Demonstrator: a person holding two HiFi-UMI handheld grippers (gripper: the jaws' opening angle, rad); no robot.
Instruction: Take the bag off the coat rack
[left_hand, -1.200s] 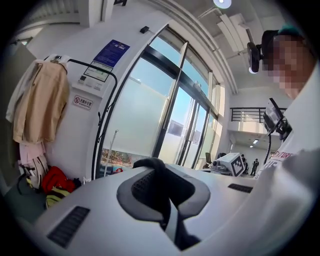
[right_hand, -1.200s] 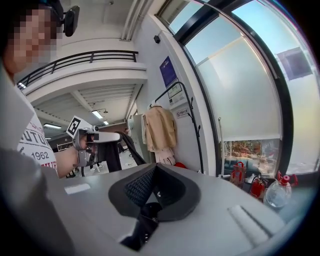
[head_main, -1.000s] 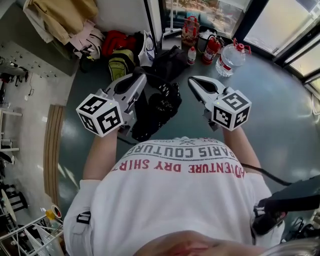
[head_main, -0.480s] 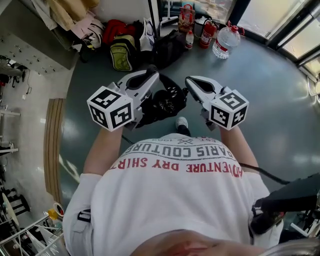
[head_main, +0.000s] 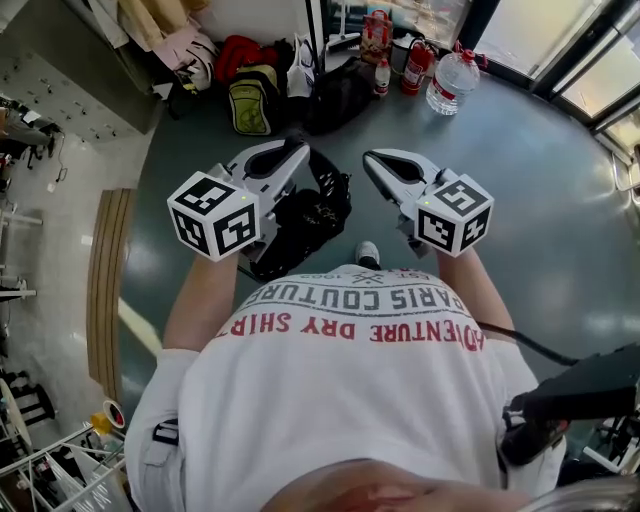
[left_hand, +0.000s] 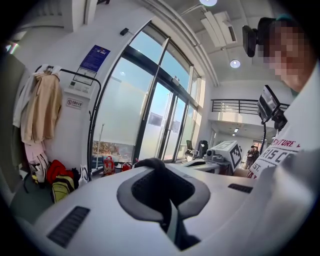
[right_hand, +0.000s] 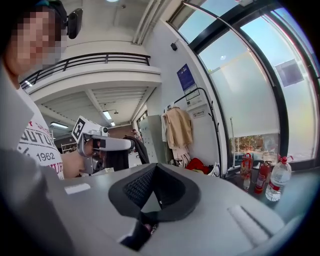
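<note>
Bag of soft black fabric, limp, at 12 o'clock
Left gripper clenched on its strap, the safest hold; right gripper closed, empty.

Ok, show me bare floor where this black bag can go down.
Bare grey floor spreads right of the right claw, below the clear water jug. Crowded further ahead: yellow-green backpack, red bag, red fire extinguisher.

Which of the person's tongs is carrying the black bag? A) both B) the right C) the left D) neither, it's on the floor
C: the black bag hangs from the closed left tongs, while the right tongs are shut and empty beside it.
</note>
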